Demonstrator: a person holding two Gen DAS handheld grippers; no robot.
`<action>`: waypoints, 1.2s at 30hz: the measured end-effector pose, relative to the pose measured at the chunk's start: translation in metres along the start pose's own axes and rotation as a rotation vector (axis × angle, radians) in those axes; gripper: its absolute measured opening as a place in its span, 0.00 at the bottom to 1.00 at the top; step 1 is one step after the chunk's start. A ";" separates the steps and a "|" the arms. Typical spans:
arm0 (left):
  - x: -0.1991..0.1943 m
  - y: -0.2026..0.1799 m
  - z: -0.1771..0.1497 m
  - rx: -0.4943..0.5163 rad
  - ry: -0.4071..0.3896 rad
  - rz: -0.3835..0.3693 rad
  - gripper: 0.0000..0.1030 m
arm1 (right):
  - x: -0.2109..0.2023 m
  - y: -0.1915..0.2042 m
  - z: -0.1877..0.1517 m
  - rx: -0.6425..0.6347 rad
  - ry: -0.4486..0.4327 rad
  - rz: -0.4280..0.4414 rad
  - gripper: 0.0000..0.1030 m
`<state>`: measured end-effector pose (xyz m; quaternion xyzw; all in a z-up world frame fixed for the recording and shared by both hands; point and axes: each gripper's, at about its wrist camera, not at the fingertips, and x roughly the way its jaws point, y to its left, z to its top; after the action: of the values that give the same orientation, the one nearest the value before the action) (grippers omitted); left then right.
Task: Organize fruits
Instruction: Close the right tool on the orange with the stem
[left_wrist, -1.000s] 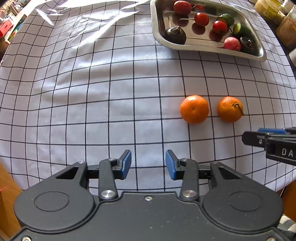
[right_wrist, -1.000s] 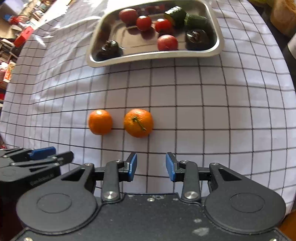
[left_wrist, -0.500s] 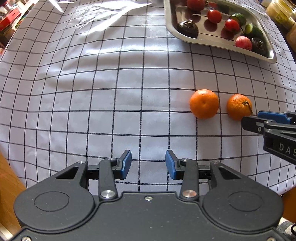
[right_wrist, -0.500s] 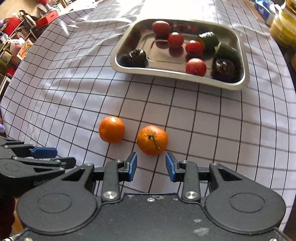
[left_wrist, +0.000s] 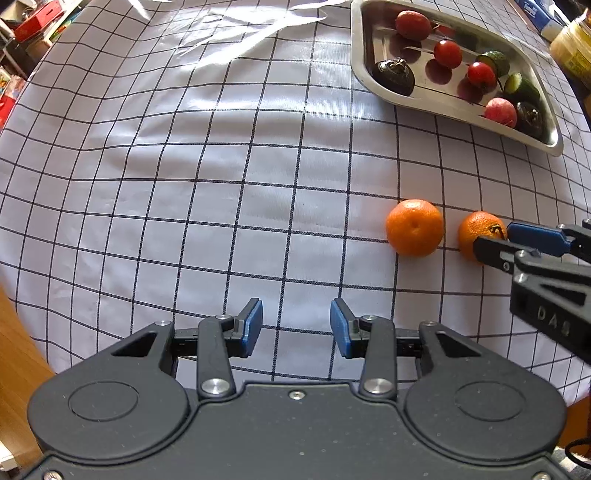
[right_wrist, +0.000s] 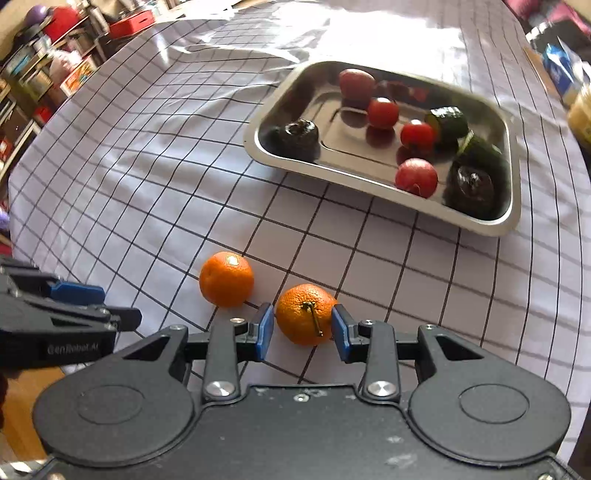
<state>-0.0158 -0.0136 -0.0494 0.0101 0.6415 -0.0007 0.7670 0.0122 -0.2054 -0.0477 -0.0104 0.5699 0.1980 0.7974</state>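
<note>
Your left gripper (left_wrist: 296, 326) hovers low over the checked tablecloth (left_wrist: 184, 184), jaws apart and empty, with nothing between its blue pads.

To its right, the first mandarin (left_wrist: 414, 228) sits loose on the cloth, untouched. Just beside it lies the stemmed mandarin (right_wrist: 306, 314), and your right gripper (right_wrist: 302, 332) brackets that fruit: the jaws stand wide, one pad on each side, seemingly not yet pressing the peel. So that gripper is spread, holding nothing so far.

Farther right and toward the back, the steel tray (right_wrist: 515, 206) already holds small red fruits, dark ones and green pieces.

Judging by this, most of the sorting looks done; both mandarins remain on the cloth. You likely need to close on the stemmed one, carry it over, then fetch the other.
</note>
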 end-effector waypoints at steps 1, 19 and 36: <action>0.000 -0.001 0.000 -0.003 -0.003 -0.002 0.48 | 0.000 0.001 -0.001 -0.013 -0.005 -0.004 0.37; -0.006 -0.020 0.003 -0.021 -0.034 0.010 0.48 | -0.002 -0.012 -0.007 -0.013 -0.053 0.032 0.28; -0.007 -0.048 0.045 0.082 -0.050 -0.096 0.48 | -0.017 -0.024 -0.011 0.027 -0.079 0.066 0.23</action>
<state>0.0264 -0.0626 -0.0351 0.0104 0.6214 -0.0641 0.7808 0.0050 -0.2357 -0.0408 0.0269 0.5408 0.2165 0.8123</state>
